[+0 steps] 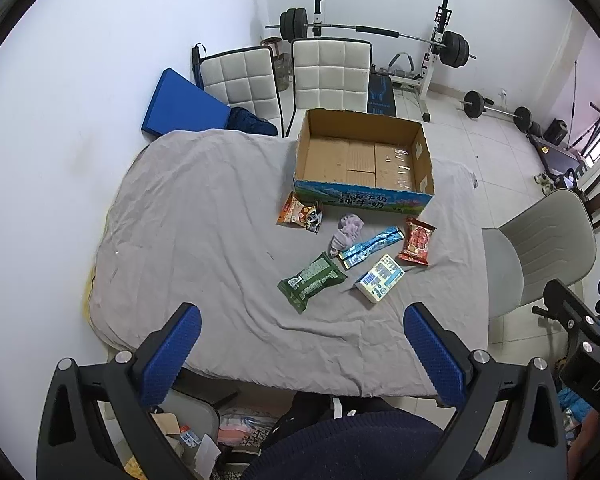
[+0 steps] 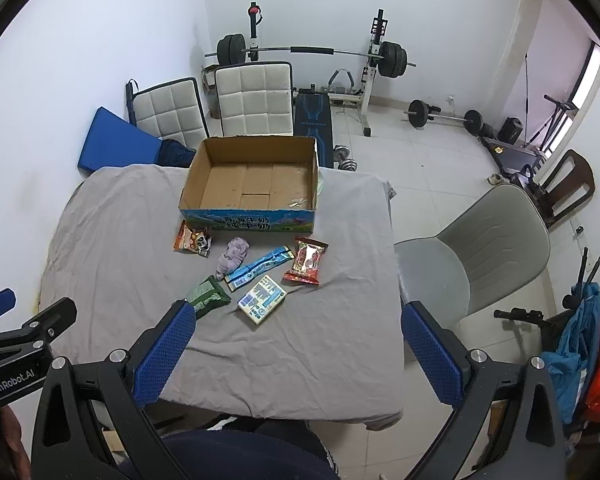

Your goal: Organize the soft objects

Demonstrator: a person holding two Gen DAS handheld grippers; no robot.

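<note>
An empty cardboard box stands at the far side of the grey-sheeted table. In front of it lie an orange snack bag, a crumpled purple cloth, a long blue packet, a red snack bag, a green packet and a white-blue packet. My left gripper and right gripper are open and empty, high above the table's near edge.
Two white padded chairs and a blue cushion stand behind the table. A grey chair is at its right. A barbell rack and weights are on the tiled floor beyond.
</note>
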